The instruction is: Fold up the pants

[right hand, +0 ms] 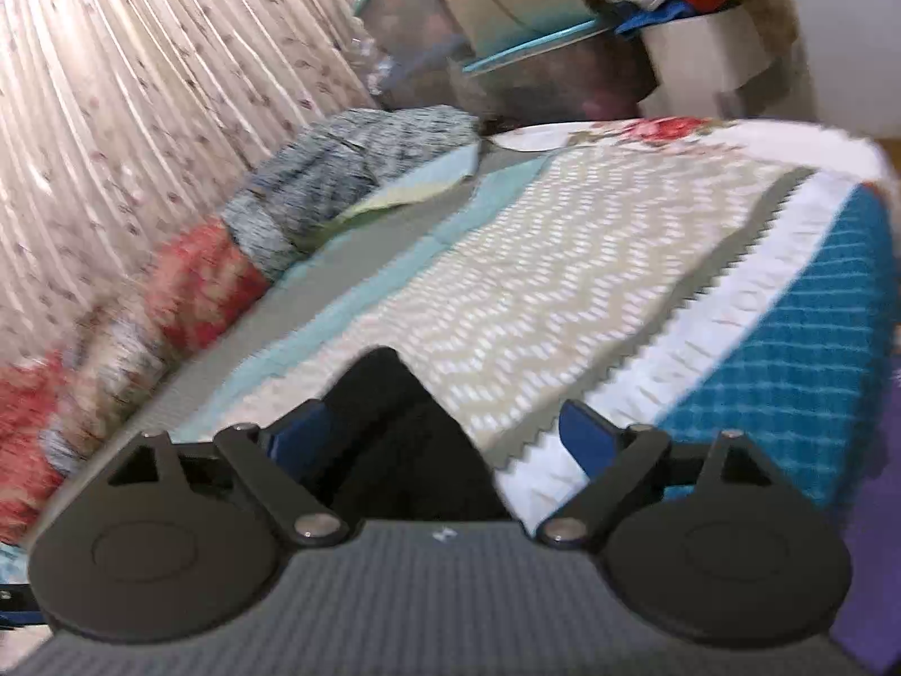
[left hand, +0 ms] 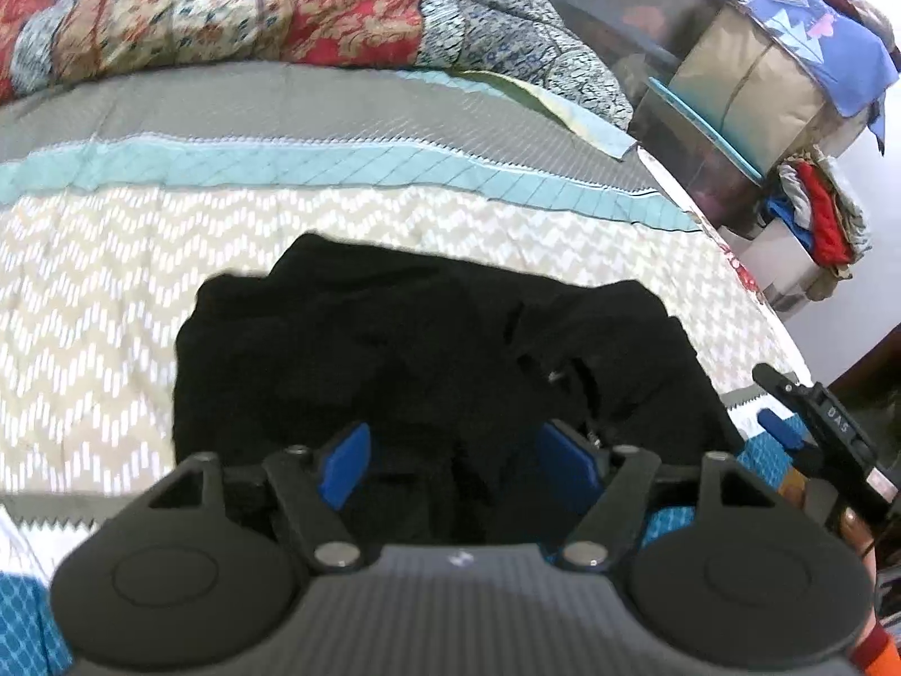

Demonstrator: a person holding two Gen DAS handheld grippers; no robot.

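1. Left tongs [left hand: 456, 465]: spread wide, blue pads [left hand: 344, 465] clear of cloth, gripping nothing.
2. Right tongs [right hand: 445, 439]: spread wide too, empty.
3. Black pants [left hand: 416, 349]: bunched on the bed [left hand: 169, 259], just ahead of and under the left tongs; one end between the right tongs' fingers, unpinched.
4. Quilt [left hand: 225, 5] heaped at the bed's far edge.

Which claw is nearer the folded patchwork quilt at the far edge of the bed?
Left, though neither is close. Left claw faces the quilt across the black pants; right claw sits farther along the bed.

pants [left hand: 428, 349]: black | bedspread [left hand: 141, 259]: beige-white zigzag, teal and grey bands | quilt [left hand: 225, 5]: red floral patchwork
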